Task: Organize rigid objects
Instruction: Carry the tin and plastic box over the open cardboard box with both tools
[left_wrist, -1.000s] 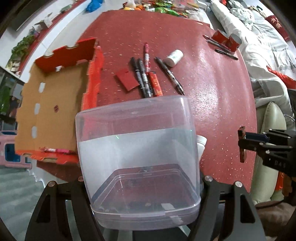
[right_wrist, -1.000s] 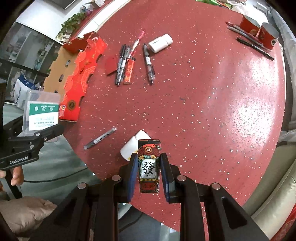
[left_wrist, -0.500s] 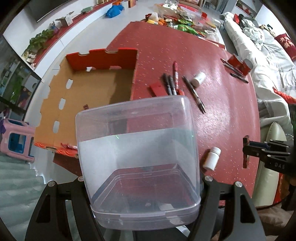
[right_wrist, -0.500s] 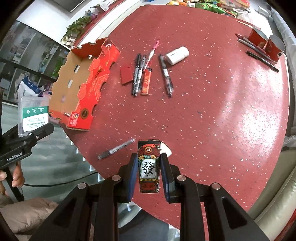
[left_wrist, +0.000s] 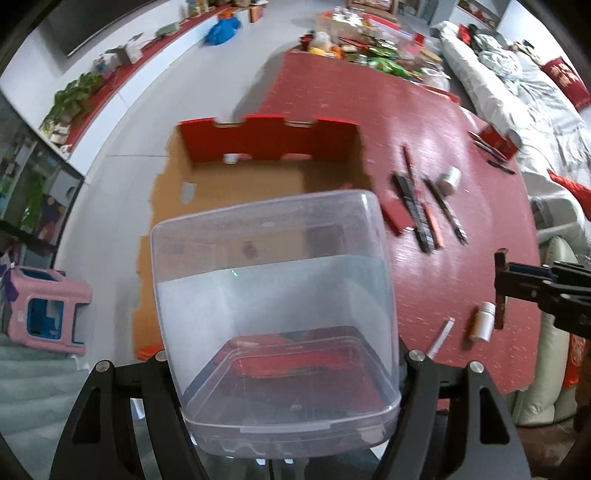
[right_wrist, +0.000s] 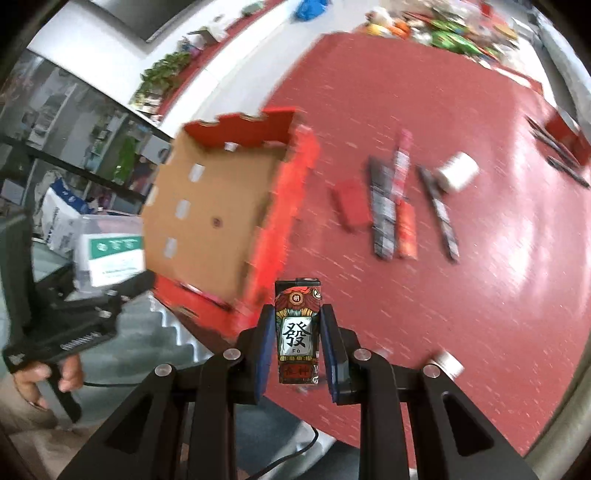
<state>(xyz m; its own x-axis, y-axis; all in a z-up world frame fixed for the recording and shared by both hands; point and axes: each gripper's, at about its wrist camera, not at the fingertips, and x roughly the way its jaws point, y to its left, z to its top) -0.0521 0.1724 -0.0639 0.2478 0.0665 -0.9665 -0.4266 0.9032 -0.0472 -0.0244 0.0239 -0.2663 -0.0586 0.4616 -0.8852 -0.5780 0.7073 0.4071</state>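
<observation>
Clear plastic box (left_wrist: 273, 295) is clamped between the left tongs (left_wrist: 284, 373), which are spread wide around its sides; it is held above the near edge of the red desk (left_wrist: 443, 122), in front of an open cardboard tray (left_wrist: 258, 177). A small patterned box with a large printed character (right_wrist: 298, 332) is gripped upright in the right tongs (right_wrist: 298, 343), which are closed narrowly on its two sides, above the near edge of the desk. The cardboard tray, red outside and brown inside, is set at the left edge of the desk and is seen partly overhanging it. Near the middle of the desk a flat red card (right_wrist: 351, 206), several pens (right_wrist: 384, 206) laid side by side and a white bottle (right_wrist: 458, 171) on its side are found. Another white bottle (left_wrist: 482, 321) and a single pen (left_wrist: 441, 336) are seen near the near edge. At the far right edge two red cups (left_wrist: 498, 138) with more pens beside them are visible. A hand (right_wrist: 48, 380) is seen on the left handle.
</observation>
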